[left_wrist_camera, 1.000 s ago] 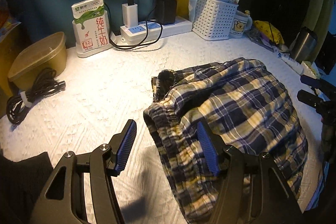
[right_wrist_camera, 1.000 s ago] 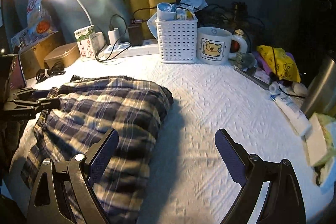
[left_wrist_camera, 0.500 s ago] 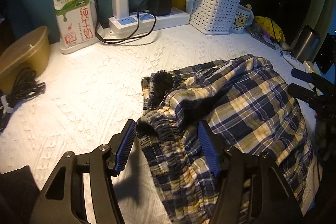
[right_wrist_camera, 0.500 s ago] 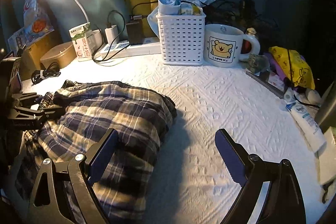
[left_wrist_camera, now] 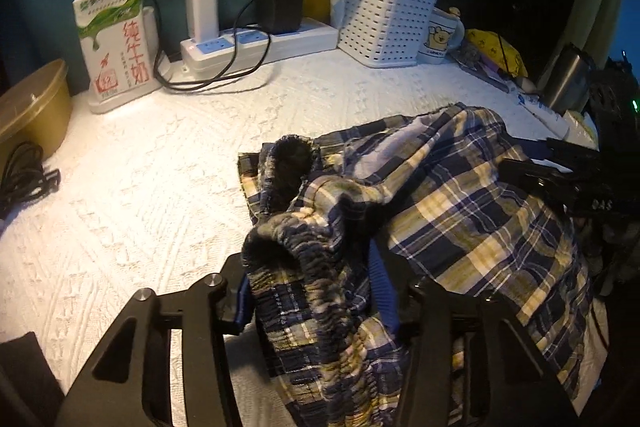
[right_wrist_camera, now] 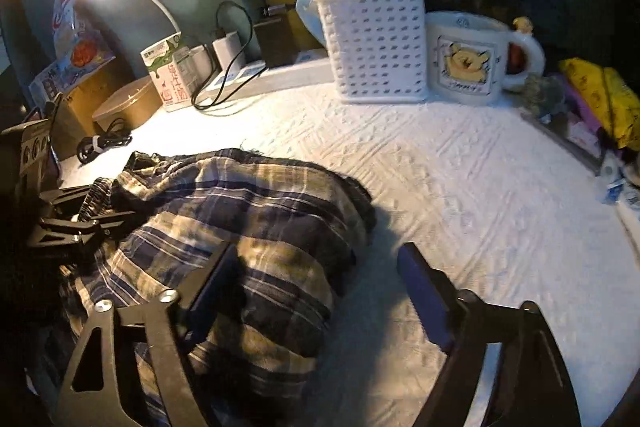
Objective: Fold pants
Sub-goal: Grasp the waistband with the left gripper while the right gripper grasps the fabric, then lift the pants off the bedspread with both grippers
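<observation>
Your rumpled navy-and-yellow plaid cotton pants [left_wrist_camera: 460, 211] lie in a heap on the white textured cloth-covered table [left_wrist_camera: 152, 187], toward its near edge, w/ the gathered elastic waistband [left_wrist_camera: 320, 267] bunched up at your left side. Your left gripper [left_wrist_camera: 316, 291] has just been closing: its blue-padded jaws sit approx. half shut w/ the waistband between them, pads pressing the fabric on both sides. Your right gripper [right_wrist_camera: 316, 291] has also been closing but stands wide; its left finger [right_wrist_camera: 216, 279] rests on the pants' far side, the other finger over bare table, nothing clamped. Behind: white perforated plastic basket [right_wrist_camera: 376, 47], cartoon-bear ceramic mug [right_wrist_camera: 472, 59], green-and-white milk carton [left_wrist_camera: 116, 39].
</observation>
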The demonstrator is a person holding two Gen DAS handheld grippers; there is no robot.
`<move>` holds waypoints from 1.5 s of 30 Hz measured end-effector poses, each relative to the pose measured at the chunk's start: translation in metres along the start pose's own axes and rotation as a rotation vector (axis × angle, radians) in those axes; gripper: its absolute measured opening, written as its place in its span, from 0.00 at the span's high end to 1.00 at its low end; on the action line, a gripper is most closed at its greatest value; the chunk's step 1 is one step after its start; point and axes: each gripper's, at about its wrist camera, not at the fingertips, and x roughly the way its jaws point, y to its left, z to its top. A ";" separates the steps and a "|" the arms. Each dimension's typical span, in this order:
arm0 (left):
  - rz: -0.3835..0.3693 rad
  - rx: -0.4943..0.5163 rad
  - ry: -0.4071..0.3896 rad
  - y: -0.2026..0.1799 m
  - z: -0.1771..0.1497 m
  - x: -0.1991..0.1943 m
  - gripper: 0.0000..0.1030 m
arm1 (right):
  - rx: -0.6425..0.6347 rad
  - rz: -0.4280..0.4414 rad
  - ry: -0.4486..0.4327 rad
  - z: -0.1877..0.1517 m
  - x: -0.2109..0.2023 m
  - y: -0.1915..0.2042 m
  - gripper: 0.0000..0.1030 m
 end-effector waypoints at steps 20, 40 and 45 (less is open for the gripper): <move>-0.017 0.002 -0.134 -0.014 0.001 -0.044 0.82 | -0.093 0.028 -0.062 0.002 -0.015 0.036 0.81; 0.009 0.040 -0.421 -0.038 -0.006 -0.161 0.82 | -0.218 -0.062 -0.337 0.001 -0.146 0.095 0.81; 0.029 0.052 -0.494 -0.045 -0.011 -0.198 0.82 | -0.253 -0.074 -0.403 -0.001 -0.178 0.116 0.81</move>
